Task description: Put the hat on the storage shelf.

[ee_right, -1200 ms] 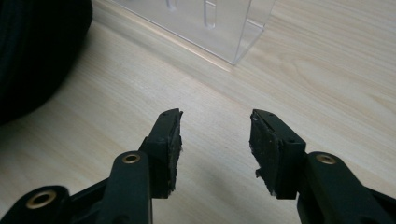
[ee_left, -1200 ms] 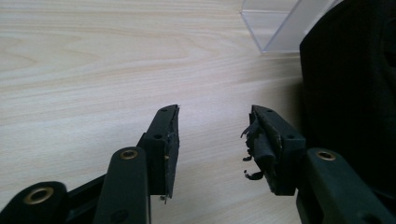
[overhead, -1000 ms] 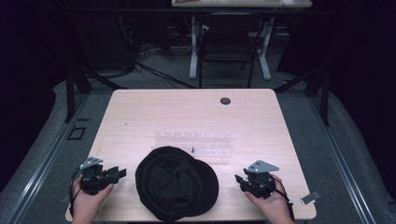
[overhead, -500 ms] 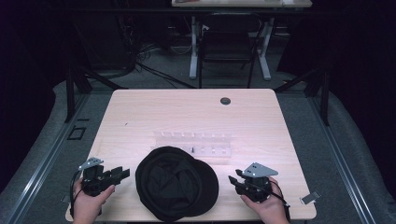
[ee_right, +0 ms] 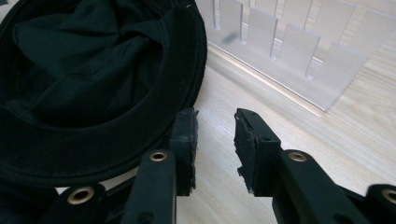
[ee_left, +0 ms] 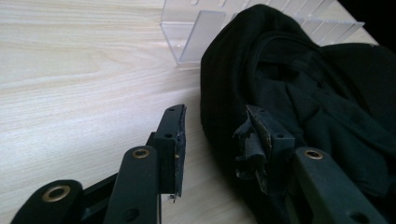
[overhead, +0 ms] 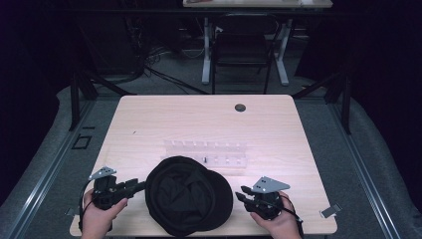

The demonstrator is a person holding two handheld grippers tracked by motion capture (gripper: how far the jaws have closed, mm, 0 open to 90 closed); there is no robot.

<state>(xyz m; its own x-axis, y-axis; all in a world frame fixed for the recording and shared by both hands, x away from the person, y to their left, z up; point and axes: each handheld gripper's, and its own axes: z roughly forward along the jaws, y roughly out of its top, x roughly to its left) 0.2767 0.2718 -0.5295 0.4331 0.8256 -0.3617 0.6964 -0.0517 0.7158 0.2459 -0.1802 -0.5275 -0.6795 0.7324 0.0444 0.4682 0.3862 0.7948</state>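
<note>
A black cap (overhead: 186, 201) lies upside down at the table's front middle, its hollow facing up. My left gripper (overhead: 141, 186) is at its left edge, held by a hand. In the left gripper view the jaws have just been closing a little; they stand open (ee_left: 217, 140) with the cap's (ee_left: 299, 84) edge between them, the pads not pressing it. My right gripper (overhead: 240, 194) is at the cap's right side. Its jaws have just been closing and stand open (ee_right: 215, 135) over bare wood, beside the cap's brim (ee_right: 93, 70).
A clear plastic slotted rack (overhead: 206, 153) stands just behind the cap, also seen as clear dividers (ee_right: 299, 51) and a clear end wall (ee_left: 196, 32). A dark grommet (overhead: 240, 107) sits near the wooden table's (overhead: 149, 124) far edge. A chair (overhead: 244, 50) stands beyond.
Both grippers have moved inward toward the cap, the left one to the right and the right one to the left. The cap and rack have not moved.
</note>
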